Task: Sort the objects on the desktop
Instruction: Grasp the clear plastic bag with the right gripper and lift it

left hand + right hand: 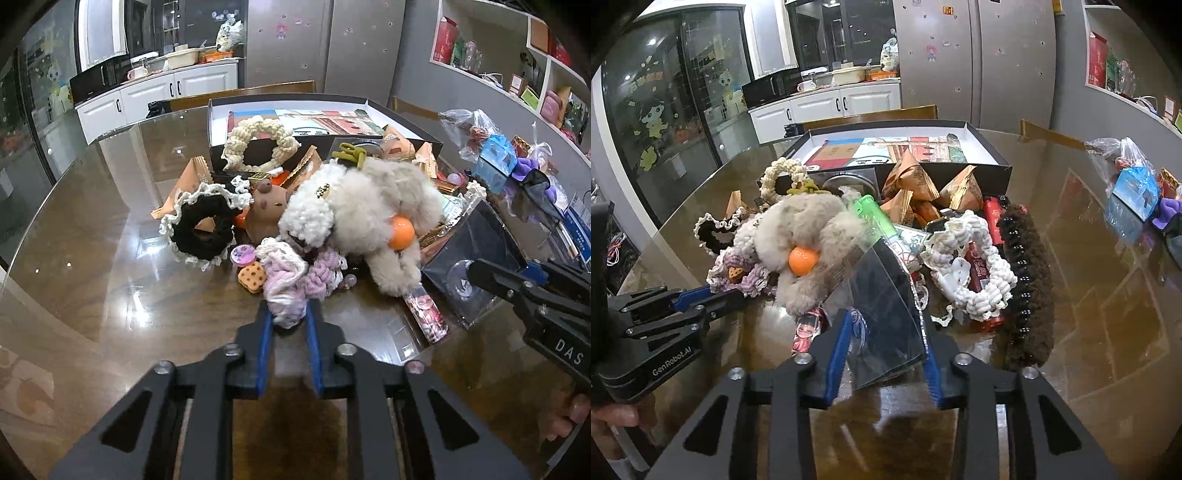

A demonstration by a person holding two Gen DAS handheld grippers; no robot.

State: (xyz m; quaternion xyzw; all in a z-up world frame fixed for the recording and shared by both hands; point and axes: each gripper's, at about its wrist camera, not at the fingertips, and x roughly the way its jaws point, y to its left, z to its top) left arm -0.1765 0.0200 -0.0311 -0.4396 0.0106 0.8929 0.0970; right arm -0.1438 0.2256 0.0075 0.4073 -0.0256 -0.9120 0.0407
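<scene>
Left gripper (289, 314): 2 blue fingers pinching the near end of the pink-and-white scrunchie (282, 284) at the front edge of the pile.
Right gripper (884, 354): fingers spread around the dark clear-wrapped packet (882, 306); contact with its edges cannot be confirmed.
Pile: fluffy plush toy (369, 206) with orange ball (402, 230) on top, black scrunchie (203, 229) at left.
Black tray (218, 107): behind the pile on the glass-topped table (110, 240).

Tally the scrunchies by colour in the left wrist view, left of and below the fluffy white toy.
Cream knitted scrunchie: 1
Black scrunchie with white lace trim: 1
Pink-and-white yarn scrunchie, in the left gripper: 1
Lilac ribbed scrunchie: 1
Total: 4
</scene>
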